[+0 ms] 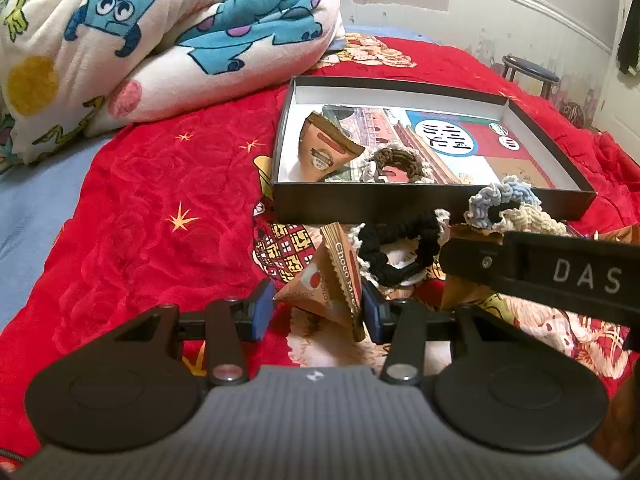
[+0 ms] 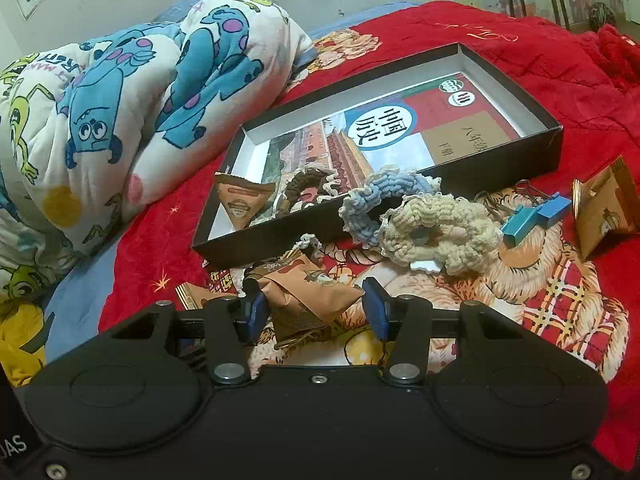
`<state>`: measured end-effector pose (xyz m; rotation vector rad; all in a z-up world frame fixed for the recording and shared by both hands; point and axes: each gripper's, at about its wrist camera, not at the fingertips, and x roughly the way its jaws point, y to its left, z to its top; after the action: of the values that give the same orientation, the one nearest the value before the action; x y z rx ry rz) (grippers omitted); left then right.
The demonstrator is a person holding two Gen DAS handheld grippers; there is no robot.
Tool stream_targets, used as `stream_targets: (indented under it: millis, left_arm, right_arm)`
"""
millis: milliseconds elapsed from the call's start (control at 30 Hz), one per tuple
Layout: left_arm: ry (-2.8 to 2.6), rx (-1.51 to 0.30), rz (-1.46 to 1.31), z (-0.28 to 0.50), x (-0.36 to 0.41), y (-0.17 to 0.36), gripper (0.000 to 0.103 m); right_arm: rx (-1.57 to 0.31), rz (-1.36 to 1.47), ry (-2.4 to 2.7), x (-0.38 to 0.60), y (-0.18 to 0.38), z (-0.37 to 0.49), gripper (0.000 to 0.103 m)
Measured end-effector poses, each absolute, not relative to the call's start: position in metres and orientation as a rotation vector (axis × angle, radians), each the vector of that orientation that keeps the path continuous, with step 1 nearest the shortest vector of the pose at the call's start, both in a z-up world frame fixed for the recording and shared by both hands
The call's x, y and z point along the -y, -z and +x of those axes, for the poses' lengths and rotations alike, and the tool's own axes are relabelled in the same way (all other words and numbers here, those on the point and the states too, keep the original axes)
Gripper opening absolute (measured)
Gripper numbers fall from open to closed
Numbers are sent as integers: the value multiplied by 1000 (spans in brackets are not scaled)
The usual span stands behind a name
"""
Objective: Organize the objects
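**Both claws clamped on snack packets beside the box**

Nearest, the left gripper (image 1: 318, 312) grasped a brown triangular packet (image 1: 326, 280); the right gripper (image 2: 314, 312) pinched another packet (image 2: 308, 296). Beyond lay a black scrunchie (image 1: 394, 252), then blue (image 2: 372, 200) and cream (image 2: 444, 228) scrunchies. Farther stood the black box (image 2: 500, 148), holding one packet (image 2: 240, 200) and a brown scrunchie (image 2: 308, 184).

Around the one black box (image 2: 400, 196): four scrunchies, one of them inside it; four brown snack packets, one inside; two blue binder clips (image 2: 534, 216) to its right.
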<state>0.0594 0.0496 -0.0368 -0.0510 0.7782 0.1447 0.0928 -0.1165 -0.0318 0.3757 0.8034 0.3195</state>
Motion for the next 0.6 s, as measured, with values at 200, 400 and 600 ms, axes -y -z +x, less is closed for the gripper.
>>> stream_targets:
  millis: [200, 400, 600]
  left_arm:
    - [-147, -773, -59, 58, -51, 35, 50]
    - [-149, -764, -64, 58, -52, 34, 50]
    - [-151, -749, -73, 56, -52, 30, 50]
  right_arm:
    - [-804, 376, -331, 115, 31, 90, 47]
    - [-802, 378, -339, 113, 29, 89, 47]
    - [-796, 385, -343, 114, 27, 89, 47]
